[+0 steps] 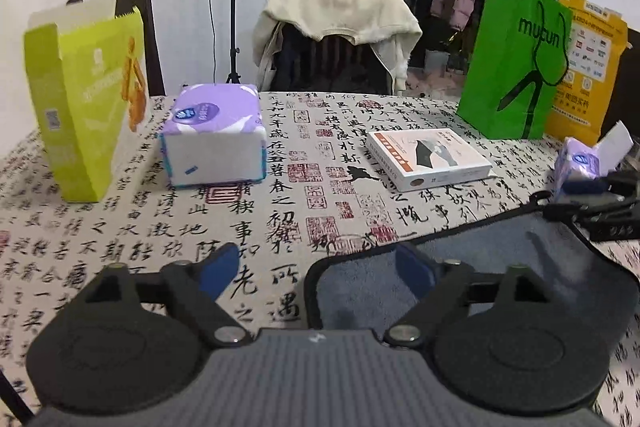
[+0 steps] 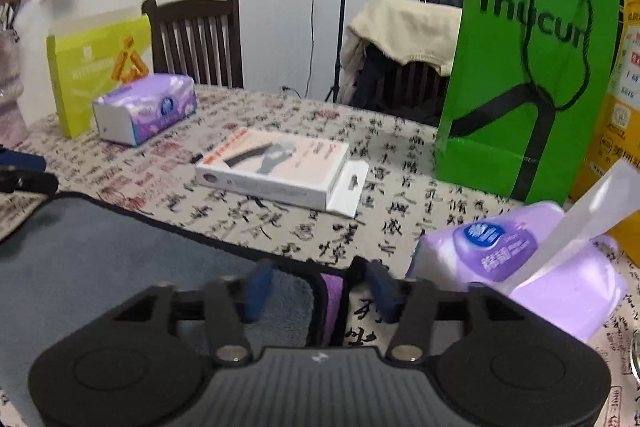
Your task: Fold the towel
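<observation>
On the tablecloth (image 1: 280, 155) lay the towel (image 1: 500, 259), grey-blue with a dark hem, flat, its near part hidden by both tools. Left gripper (image 1: 320, 271) stood spread astride its left corner; right gripper (image 2: 320, 287) stood spread astride its right corner. Beyond sat a white box (image 2: 276, 167) and a blurred green bag (image 2: 528, 87).

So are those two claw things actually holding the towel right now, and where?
Nothing is held. Both the left gripper and right gripper stand open, each straddling a far corner of the grey towel.

Bare tablecloth (image 1: 280, 187) between tissue pack (image 1: 214, 137) and, seemingly, box (image 1: 430, 159).
</observation>
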The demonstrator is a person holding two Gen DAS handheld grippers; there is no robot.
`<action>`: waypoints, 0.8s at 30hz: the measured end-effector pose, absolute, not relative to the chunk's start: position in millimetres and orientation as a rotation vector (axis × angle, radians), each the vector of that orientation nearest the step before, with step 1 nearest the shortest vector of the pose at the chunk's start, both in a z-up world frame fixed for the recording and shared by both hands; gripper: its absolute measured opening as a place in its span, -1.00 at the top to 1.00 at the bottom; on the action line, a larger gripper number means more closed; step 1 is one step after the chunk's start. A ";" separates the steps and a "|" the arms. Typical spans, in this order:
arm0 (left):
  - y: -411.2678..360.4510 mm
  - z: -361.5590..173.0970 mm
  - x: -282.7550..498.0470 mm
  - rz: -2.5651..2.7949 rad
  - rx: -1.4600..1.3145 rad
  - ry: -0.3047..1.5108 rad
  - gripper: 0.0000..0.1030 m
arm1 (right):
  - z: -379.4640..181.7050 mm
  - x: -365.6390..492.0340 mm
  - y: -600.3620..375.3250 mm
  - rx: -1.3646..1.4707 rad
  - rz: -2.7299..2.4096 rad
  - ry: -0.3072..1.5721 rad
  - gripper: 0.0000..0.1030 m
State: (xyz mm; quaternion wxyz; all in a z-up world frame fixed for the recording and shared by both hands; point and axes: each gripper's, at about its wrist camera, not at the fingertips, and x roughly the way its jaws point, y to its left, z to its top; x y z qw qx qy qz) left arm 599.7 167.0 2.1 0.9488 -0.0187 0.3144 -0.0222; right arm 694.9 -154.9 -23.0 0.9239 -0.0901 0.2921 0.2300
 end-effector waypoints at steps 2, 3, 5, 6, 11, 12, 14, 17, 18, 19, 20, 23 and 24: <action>167.0 7.0 590.4 -0.051 -0.041 0.654 -1.00 | -15.2 688.0 -156.8 -0.171 0.476 0.580 -0.63; 166.2 9.3 585.5 -0.052 -0.040 0.651 -1.00 | -11.1 683.8 -158.0 -0.158 0.482 0.570 -0.91; 163.2 14.2 575.3 -0.043 -0.025 0.641 -1.00 | -4.4 675.4 -160.9 -0.128 0.500 0.553 -1.00; 161.9 16.8 570.2 -0.038 -0.023 0.636 -1.00 | -1.5 672.4 -162.1 -0.114 0.506 0.556 -1.00; 155.5 29.3 548.1 -0.018 -0.028 0.627 -1.00 | 9.6 651.0 -164.5 -0.105 0.495 0.556 -1.00; 153.9 31.6 543.3 -0.014 -0.028 0.622 -1.00 | 11.8 646.4 -165.3 -0.102 0.493 0.552 -1.00; 150.1 35.6 531.8 -0.007 -0.022 0.612 -1.00 | 16.1 636.0 -167.7 -0.089 0.497 0.546 -1.00; 143.7 39.6 512.7 0.002 -0.029 0.590 -1.00 | 20.9 620.3 -169.9 -0.087 0.505 0.536 -1.00; 142.0 40.7 508.0 0.006 -0.032 0.587 -1.00 | 22.6 614.5 -170.2 -0.091 0.504 0.531 -1.00; 139.8 41.8 503.4 0.012 -0.033 0.587 -1.00 | 24.4 608.0 -170.5 -0.096 0.503 0.525 -1.00; 138.1 42.6 499.4 0.020 -0.031 0.591 -1.00 | 26.1 601.9 -170.9 -0.098 0.501 0.521 -1.00; 131.4 46.5 483.6 0.037 -0.026 0.591 -1.00 | 30.9 585.2 -173.6 -0.094 0.495 0.502 -1.00; 130.4 47.8 477.5 0.035 -0.030 0.587 -1.00 | 32.7 578.2 -174.6 -0.096 0.496 0.495 -1.00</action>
